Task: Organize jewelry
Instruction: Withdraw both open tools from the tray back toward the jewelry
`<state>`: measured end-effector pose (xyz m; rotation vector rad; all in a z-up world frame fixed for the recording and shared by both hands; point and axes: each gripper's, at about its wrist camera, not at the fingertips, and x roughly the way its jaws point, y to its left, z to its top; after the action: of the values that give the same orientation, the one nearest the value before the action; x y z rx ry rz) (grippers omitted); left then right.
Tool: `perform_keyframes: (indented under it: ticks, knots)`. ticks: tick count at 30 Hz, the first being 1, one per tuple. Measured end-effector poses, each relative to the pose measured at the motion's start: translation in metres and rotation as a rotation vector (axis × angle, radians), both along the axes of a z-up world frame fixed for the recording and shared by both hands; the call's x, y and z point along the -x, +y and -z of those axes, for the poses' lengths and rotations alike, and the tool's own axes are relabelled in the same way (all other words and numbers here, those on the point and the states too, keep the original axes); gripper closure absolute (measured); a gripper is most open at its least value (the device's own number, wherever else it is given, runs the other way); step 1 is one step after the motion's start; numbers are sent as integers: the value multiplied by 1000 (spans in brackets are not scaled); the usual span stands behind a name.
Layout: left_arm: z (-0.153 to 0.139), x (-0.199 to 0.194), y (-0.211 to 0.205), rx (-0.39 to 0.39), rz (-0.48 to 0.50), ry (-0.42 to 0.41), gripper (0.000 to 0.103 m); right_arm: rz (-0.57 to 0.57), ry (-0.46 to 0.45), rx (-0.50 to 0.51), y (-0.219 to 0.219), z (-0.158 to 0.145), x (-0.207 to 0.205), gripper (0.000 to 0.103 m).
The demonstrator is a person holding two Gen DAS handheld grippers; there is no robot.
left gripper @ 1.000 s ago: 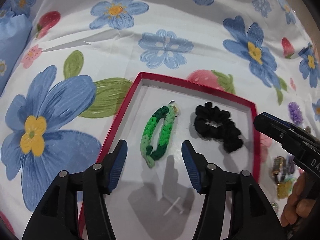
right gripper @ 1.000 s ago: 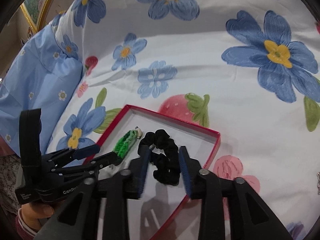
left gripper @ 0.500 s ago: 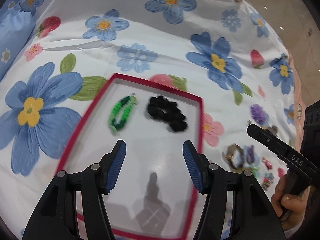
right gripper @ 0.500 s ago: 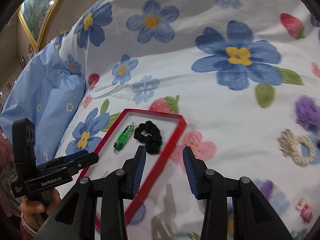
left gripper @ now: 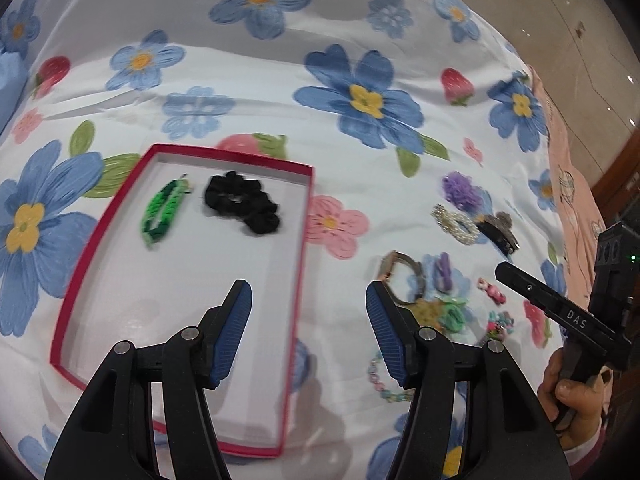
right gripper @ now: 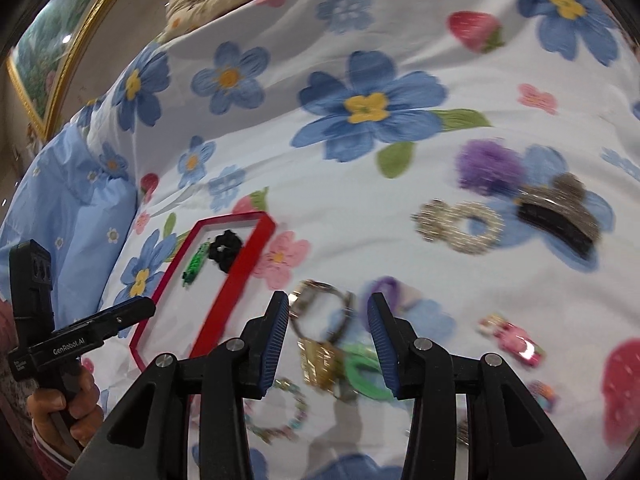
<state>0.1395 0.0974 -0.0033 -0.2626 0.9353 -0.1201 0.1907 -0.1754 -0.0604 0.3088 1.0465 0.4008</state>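
Observation:
A red-rimmed box point(left gripper: 301, 240) lies on the floral bedsheet and holds a green braided bracelet point(left gripper: 162, 210) and a black scrunchie point(left gripper: 242, 202). It also shows in the right wrist view point(right gripper: 240, 270). Loose jewelry lies to its right: a gold bangle point(left gripper: 400, 276), a rhinestone ring piece point(right gripper: 460, 226), a dark hair claw point(right gripper: 560, 212), a purple scrunchie point(right gripper: 486, 164), a bead bracelet point(right gripper: 280, 412). My left gripper point(left gripper: 308, 328) is open and empty above the box's right edge. My right gripper point(right gripper: 328, 340) is open and empty above the bangle point(right gripper: 320, 312).
A light blue pillow point(right gripper: 68, 216) lies at the left of the bed. A gold-framed picture point(right gripper: 52, 52) hangs behind it. Small pink and green clips point(left gripper: 494, 292) lie among the loose pieces. The bed's right edge and the floor point(left gripper: 580, 40) show at the far right.
Both grippers have pulled back from the box and swung right toward the loose jewelry. The right gripper has opened wider and now hangs over the bangle.

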Motion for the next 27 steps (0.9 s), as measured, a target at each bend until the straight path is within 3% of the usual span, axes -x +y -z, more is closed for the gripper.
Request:
perform_keyframes:
  ticks: [18,27]
  knots:
    - [13,-24,-67,-78,153,31,44,105,-7,83,-73,6,19,59]
    - [33,-54,-89,-96,187,61,44,115,38,153,-99,27,19,59]
